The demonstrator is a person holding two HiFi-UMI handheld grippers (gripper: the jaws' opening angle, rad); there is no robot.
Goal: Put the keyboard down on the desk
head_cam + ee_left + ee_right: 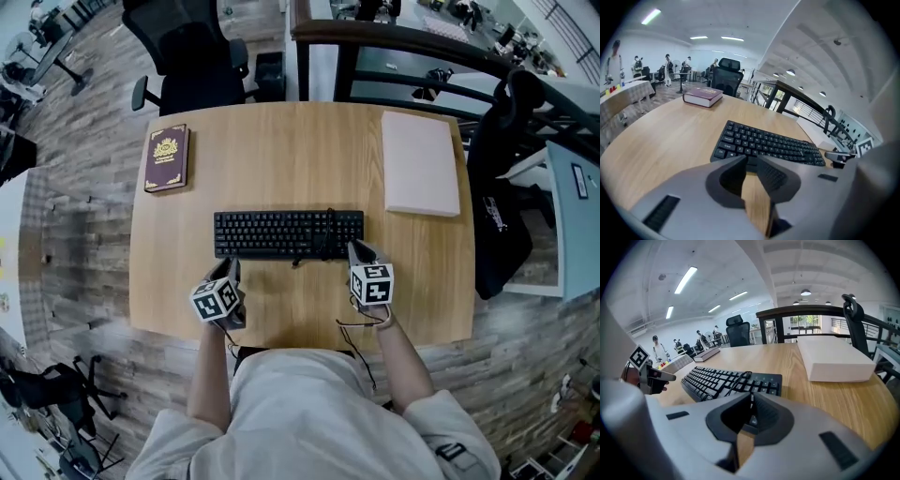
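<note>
A black keyboard [286,233] [768,143] [726,380] lies flat in the middle of the wooden desk [281,159], with its black cable draped across its right end. My left gripper [231,269] [750,161] hovers just in front of the keyboard's left near edge. Its jaws stand a narrow gap apart with only wood showing between them. My right gripper [360,249] [751,397] is at the keyboard's right near corner, its tips together and holding nothing. Neither gripper touches the keyboard.
A dark red book [167,157] lies at the desk's far left. A flat white box [420,162] lies at the far right. A black office chair [192,56] stands behind the desk. A dark garment on a chair [497,206] hangs beside the right edge.
</note>
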